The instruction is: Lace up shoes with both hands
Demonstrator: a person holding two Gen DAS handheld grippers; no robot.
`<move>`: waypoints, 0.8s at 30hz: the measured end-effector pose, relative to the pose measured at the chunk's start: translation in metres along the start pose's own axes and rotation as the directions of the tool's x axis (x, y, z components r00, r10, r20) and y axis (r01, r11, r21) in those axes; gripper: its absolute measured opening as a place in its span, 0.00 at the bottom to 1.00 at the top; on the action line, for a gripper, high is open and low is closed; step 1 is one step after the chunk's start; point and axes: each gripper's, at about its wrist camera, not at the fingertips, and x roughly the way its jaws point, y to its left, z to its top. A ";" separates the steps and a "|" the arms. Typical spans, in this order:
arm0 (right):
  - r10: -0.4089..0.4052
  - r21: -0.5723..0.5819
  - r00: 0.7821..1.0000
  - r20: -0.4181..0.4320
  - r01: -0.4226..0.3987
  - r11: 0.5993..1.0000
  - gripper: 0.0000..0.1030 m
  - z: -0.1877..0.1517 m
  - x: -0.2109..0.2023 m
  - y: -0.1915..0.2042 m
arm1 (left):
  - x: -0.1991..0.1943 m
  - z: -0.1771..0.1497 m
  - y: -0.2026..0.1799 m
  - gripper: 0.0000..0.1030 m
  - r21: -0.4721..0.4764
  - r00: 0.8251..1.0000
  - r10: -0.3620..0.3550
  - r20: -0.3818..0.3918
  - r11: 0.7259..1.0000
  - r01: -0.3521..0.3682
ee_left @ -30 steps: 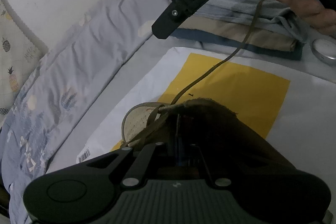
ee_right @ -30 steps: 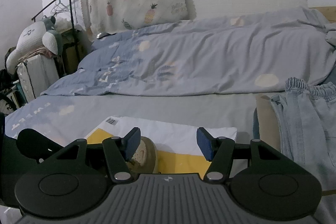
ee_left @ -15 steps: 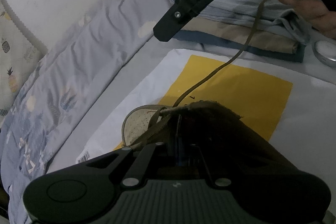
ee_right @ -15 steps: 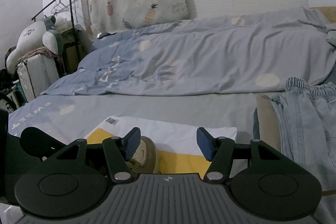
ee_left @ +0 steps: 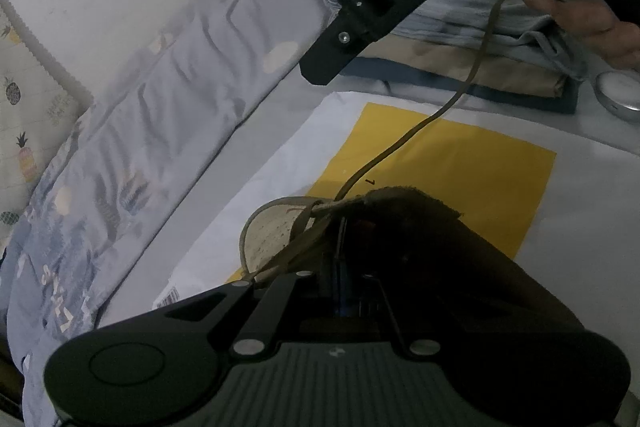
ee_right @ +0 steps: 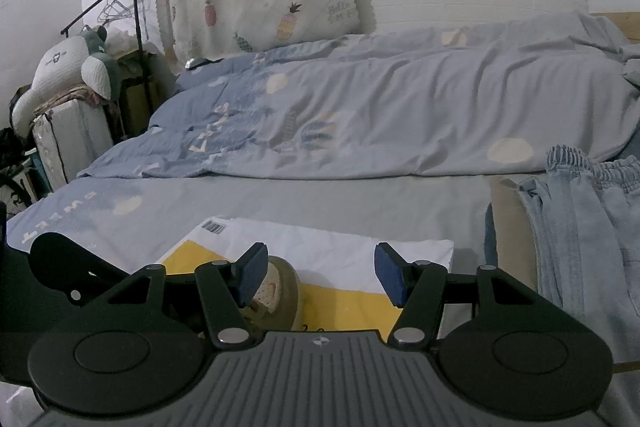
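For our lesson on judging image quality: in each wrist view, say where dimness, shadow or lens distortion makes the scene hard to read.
Left wrist view: dim; the shut left gripper and the shoe it clamps merge into black shadow, while the shoelace stays readable; fisheye corners go dark. Right wrist view: brighter and even; the duvet bows with fisheye distortion; the open right gripper is sharp.

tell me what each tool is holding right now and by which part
Left tool is shut, apparently on the shoe at its dark upper edge beside the lace. Right tool is open, holding nothing.
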 end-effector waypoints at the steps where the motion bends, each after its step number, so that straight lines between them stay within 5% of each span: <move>1: 0.000 0.000 1.000 0.000 0.000 1.000 0.59 0.000 0.000 0.000 | 0.000 0.000 0.000 0.00 0.001 1.000 -0.001 -0.001 1.000 0.001; 24: 0.008 0.001 1.000 -0.006 -0.008 1.000 0.59 0.002 0.004 -0.006 | 0.007 0.007 0.000 0.00 0.028 0.999 -0.022 -0.047 0.999 0.023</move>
